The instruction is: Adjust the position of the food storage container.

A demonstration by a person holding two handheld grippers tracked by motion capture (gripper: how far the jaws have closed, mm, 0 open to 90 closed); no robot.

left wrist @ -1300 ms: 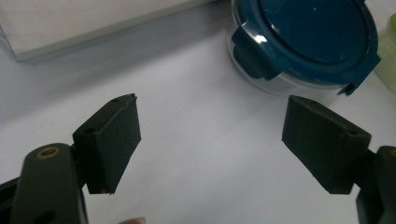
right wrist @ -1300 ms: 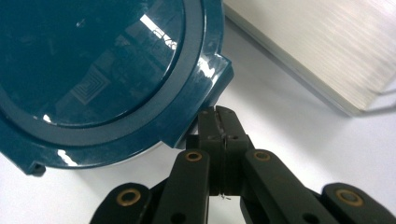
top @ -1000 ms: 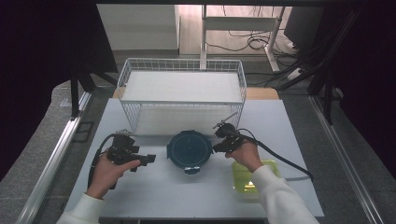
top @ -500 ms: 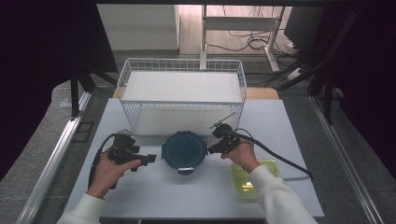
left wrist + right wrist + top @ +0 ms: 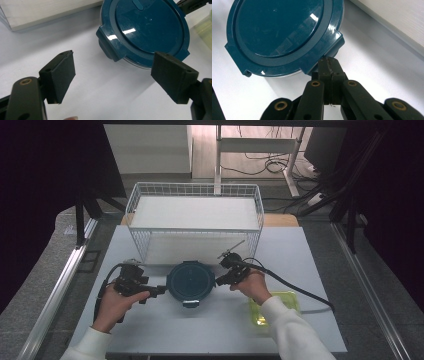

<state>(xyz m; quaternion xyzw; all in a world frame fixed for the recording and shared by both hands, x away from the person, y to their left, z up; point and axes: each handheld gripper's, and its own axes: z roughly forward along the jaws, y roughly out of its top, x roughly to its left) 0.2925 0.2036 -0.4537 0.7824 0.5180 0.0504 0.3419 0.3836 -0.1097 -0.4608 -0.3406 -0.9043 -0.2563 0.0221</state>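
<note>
- White table [image 5: 210,330] carries a wire basket [image 5: 195,215] along its far edge.
- Round container [image 5: 190,280], dark teal glossy lid with four latch tabs over a clear base, sits mid-table, just before the basket.
- Left gripper [image 5: 112,77]: fingers apart, nothing between them, beside the container.
- Right gripper [image 5: 329,62]: fingers together, tips at a lid tab.

high view: set above the near side, faced forward and down on the table [image 5: 200,335] | left gripper view: held low, close | right gripper view: closer | shared: blue lid [image 5: 190,280], seen from opposite sides
</note>
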